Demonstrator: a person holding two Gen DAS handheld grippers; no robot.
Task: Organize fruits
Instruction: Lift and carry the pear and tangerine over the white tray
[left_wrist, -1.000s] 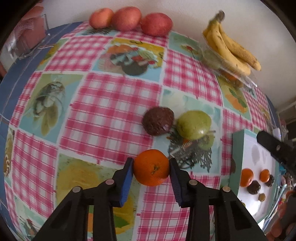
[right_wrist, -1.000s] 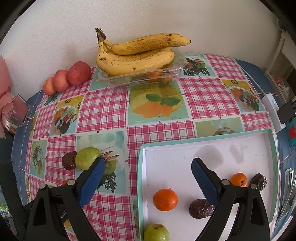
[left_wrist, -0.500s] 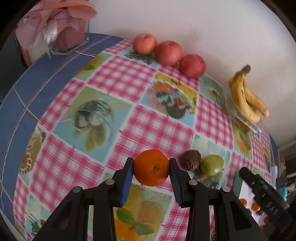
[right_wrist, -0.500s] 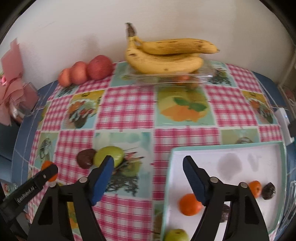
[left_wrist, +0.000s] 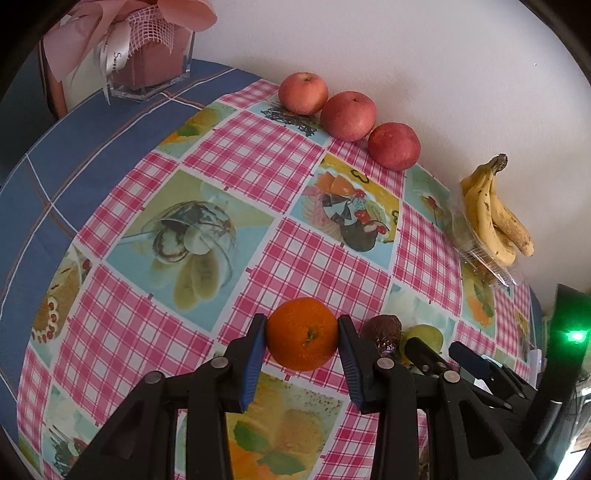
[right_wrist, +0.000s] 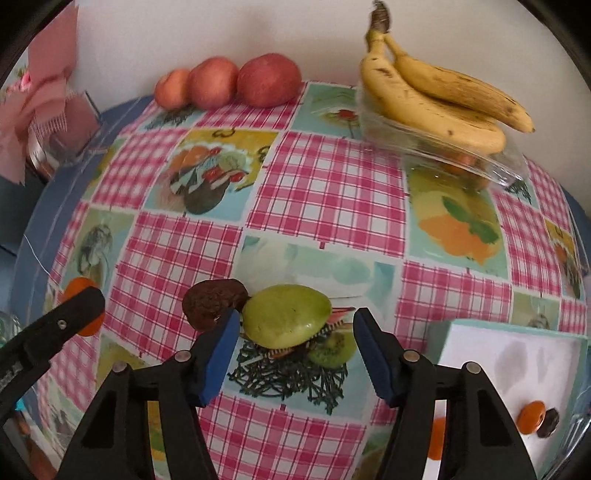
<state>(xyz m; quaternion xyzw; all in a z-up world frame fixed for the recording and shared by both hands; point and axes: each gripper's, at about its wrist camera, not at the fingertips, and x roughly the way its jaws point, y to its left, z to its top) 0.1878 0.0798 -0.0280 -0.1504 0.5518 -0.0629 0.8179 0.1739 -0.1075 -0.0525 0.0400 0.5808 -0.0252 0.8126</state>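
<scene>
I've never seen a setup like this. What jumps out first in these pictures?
The left tongs grip a bright orange above the pink checked tablecloth. The right tongs are open around a green fruit, which touches a dark wrinkled fruit. By the wall, three red apples and bananas.

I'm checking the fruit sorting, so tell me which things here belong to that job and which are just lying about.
Job: orange in left gripper; green fruit between the open right gripper fingers; dark fruit; tray.

Lying about: apples, bananas, gift box.
</scene>
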